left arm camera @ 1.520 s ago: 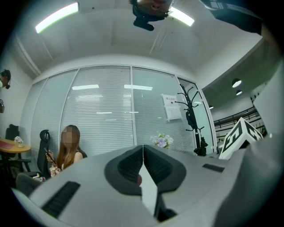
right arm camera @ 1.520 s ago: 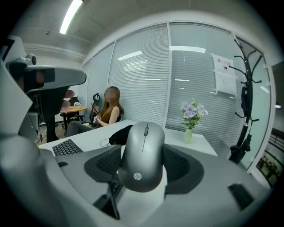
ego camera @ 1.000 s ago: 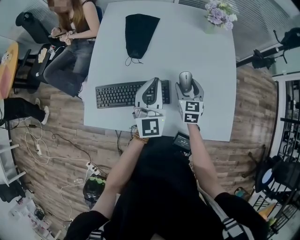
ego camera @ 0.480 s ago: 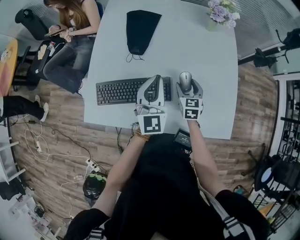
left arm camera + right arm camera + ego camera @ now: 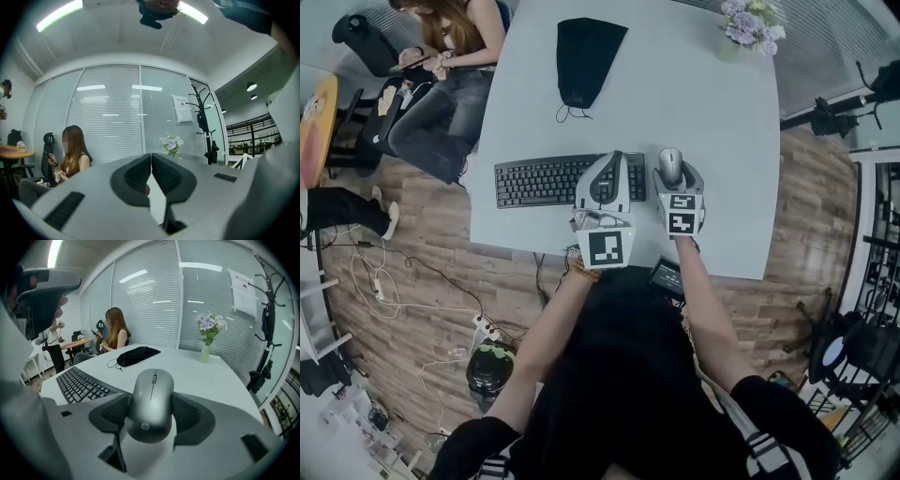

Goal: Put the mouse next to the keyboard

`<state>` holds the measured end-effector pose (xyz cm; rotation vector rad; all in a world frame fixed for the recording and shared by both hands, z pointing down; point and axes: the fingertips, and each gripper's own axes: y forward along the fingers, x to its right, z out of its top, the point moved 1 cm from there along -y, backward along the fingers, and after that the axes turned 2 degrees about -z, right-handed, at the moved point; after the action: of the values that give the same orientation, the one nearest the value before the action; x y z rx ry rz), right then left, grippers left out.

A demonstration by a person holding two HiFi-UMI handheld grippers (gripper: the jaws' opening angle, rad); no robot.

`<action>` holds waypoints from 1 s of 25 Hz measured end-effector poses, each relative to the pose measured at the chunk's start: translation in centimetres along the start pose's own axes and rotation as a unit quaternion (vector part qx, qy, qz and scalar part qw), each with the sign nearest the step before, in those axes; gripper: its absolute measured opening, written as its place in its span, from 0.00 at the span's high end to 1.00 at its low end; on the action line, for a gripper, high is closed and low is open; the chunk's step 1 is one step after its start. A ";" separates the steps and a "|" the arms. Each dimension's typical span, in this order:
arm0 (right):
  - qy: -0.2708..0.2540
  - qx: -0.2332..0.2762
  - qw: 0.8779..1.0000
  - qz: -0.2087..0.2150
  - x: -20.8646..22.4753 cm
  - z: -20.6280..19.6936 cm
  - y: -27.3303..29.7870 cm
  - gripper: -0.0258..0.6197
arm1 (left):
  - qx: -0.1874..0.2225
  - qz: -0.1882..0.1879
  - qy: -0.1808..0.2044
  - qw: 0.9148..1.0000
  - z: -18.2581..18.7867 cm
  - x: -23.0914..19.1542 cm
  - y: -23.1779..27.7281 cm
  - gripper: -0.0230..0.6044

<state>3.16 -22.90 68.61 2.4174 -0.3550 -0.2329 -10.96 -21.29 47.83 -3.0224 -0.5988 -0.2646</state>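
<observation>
A grey mouse point(image 5: 151, 403) sits between the jaws of my right gripper point(image 5: 151, 416), which is shut on it; in the head view the mouse point(image 5: 671, 165) lies just right of the black keyboard point(image 5: 546, 180) on the white table point(image 5: 712, 112). My left gripper point(image 5: 613, 164) rests over the keyboard's right end, jaws shut with nothing between them point(image 5: 151, 171). The keyboard point(image 5: 82, 385) shows to the left in the right gripper view.
A black drawstring pouch point(image 5: 586, 54) lies at the table's far middle, and a vase of purple flowers point(image 5: 742, 26) stands at the far right corner. A seated person point(image 5: 450, 56) is at the table's far left. A dark device point(image 5: 664, 277) is near the front edge.
Both grippers and the mouse hold their places by the keyboard; only the head camera has shifted slightly.
</observation>
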 end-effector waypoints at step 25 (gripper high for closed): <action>0.012 -0.105 0.994 0.009 -0.3 -6.0 3.2 0.50 | -0.011 0.006 -0.004 1.000 -1.4 -0.2 -0.4 0.94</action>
<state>3.78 -21.51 75.27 2.2078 -0.3231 -0.2211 -11.56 -21.10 49.13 -3.0493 -0.5835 -0.2604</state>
